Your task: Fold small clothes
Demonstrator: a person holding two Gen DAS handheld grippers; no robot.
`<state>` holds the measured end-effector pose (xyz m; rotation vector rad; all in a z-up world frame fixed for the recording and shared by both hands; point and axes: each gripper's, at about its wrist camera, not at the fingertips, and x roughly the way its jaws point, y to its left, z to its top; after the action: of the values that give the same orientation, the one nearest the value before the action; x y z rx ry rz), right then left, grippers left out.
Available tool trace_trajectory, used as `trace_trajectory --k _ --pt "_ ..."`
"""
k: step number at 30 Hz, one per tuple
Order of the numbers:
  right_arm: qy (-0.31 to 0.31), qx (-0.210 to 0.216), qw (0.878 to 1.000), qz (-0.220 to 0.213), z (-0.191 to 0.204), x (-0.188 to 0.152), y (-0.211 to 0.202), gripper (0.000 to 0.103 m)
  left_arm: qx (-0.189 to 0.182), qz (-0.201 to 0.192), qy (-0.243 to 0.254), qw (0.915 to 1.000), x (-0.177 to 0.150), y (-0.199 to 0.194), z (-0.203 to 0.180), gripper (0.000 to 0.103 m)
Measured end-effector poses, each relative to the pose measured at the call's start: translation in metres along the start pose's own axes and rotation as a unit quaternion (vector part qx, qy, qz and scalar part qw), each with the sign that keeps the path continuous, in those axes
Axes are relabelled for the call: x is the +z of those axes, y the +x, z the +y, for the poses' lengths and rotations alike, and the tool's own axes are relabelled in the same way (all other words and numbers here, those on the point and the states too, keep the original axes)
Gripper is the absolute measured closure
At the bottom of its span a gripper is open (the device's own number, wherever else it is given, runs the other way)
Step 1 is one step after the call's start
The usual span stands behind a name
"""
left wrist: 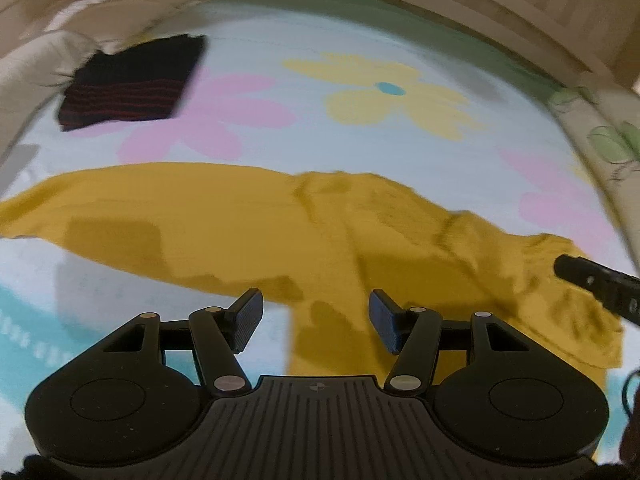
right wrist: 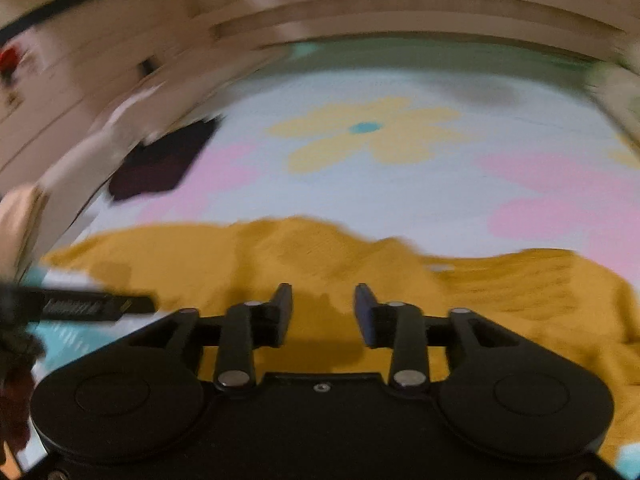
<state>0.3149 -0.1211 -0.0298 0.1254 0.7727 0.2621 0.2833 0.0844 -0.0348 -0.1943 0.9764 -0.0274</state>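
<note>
A mustard-yellow garment [left wrist: 280, 232] lies rumpled across the flowered bed sheet [left wrist: 360, 52], partly folded over itself. My left gripper [left wrist: 316, 320] hovers open over its near edge with nothing between the fingers. My right gripper [right wrist: 323, 312] stands open above the same yellow garment [right wrist: 320, 248], and no cloth is caught between its pads. One finger of the right gripper [left wrist: 592, 280] pokes in from the right edge of the left wrist view, over the bunched end of the garment. In the right wrist view a left gripper finger [right wrist: 100, 305] shows at the left.
A folded dark garment with red stripes [left wrist: 132, 84] rests at the sheet's far left, also seen as a dark garment [right wrist: 164, 160] in the right wrist view. A beige pillow [left wrist: 36, 64] lies beside it. A wooden headboard [left wrist: 520, 12] bounds the far side.
</note>
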Motion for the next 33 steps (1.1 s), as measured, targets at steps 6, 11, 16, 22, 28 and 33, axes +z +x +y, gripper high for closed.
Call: trace_trajectory --k 6,11,16,22,28,33 --pt "0.052 -0.068 0.996 -0.015 -0.071 0.000 -0.019 0.052 -0.066 0.001 0.011 0.9978 0.009 0.023 -0.040 0.046" --pt "0.084 -0.087 0.993 -0.015 -0.103 -0.009 -0.030 0.048 -0.085 0.001 0.040 0.9956 0.023 0.055 -0.075 0.046" --pt "0.086 -0.099 0.991 -0.013 -0.123 -0.014 -0.036 0.048 -0.121 0.021 0.043 0.9915 0.037 0.096 -0.093 0.046" --pt "0.098 -0.102 0.990 -0.023 -0.142 -0.010 -0.041 0.048 -0.123 0.058 0.059 0.9890 0.042 0.129 -0.105 0.045" --pt "0.115 -0.101 0.988 -0.033 -0.151 -0.006 -0.042 0.048 -0.117 0.040 0.087 0.9885 0.045 0.133 -0.119 0.089" --pt "0.143 -0.108 0.983 -0.039 -0.166 -0.009 -0.047 0.048 -0.137 0.000 0.069 0.9882 0.043 0.111 -0.121 0.098"
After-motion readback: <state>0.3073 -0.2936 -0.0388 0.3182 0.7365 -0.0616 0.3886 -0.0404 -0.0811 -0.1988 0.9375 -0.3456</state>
